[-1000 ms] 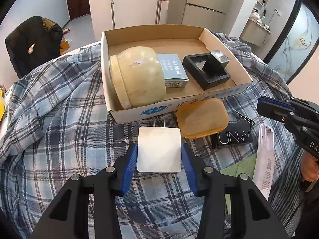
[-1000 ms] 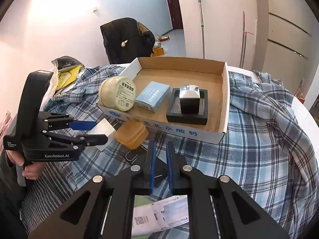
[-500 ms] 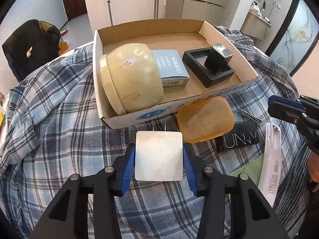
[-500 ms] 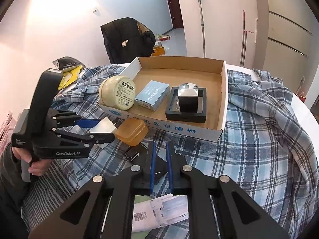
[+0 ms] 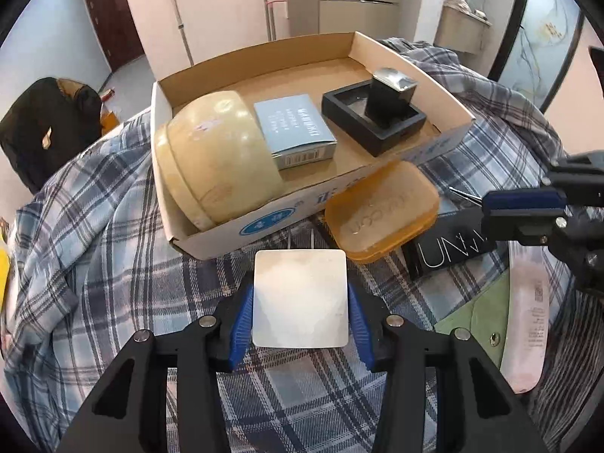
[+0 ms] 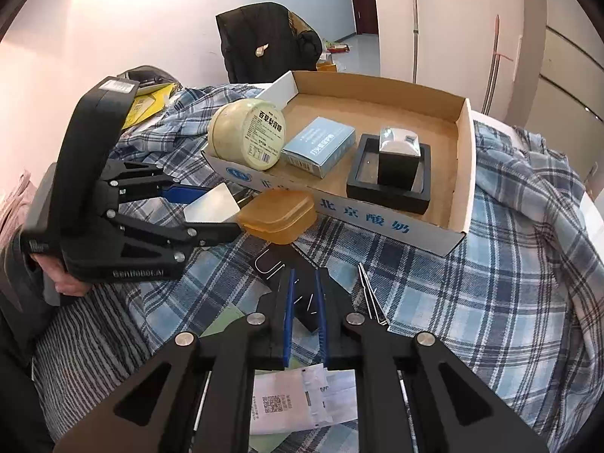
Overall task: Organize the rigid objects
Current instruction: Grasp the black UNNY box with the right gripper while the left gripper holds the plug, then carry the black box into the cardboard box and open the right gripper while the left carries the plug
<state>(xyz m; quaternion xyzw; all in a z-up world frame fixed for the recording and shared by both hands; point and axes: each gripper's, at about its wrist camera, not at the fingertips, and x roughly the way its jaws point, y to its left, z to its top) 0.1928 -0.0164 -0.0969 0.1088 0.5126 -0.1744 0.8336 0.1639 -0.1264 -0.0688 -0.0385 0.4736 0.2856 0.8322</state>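
Here, counted and placed:

Boxes: one shallow open cardboard box [image 5: 445, 143] with blue print on its front wall, resting on the blue plaid cloth [image 5: 113, 249] that covers the desk.
Things inside the box: three. One round cream-coloured tub [image 5: 215, 166] lies on its side at the left end, one pale blue carton [image 5: 292, 128] sits just beside it, and one black square frame holding a black block with a shiny top [image 5: 377, 113] sits toward the right end.
Things outside the box: one translucent orange plastic case [image 5: 381, 219] touching the box's front wall, one black flat box with thin white lettering [image 6: 298, 287], one pair of slim metal tweezers [image 6: 372, 294], and some printed white paper slips [image 6: 294, 400].
White piece: one flat white square block with rounded corners [image 5: 300, 298]. Two thin metal prongs show at its far edge.
Left claw [image 5: 300, 313]: clamped on the white square block, a blue pad pressed against each side. The block is lifted clear of the cloth, just in front of the box's front wall and close to the orange case.
Right claw [image 6: 304, 313]: blue pads nearly together with a narrow gap and nothing gripped, held low over the black lettered box, with the tweezers just to its right.
Claws: two, well apart.
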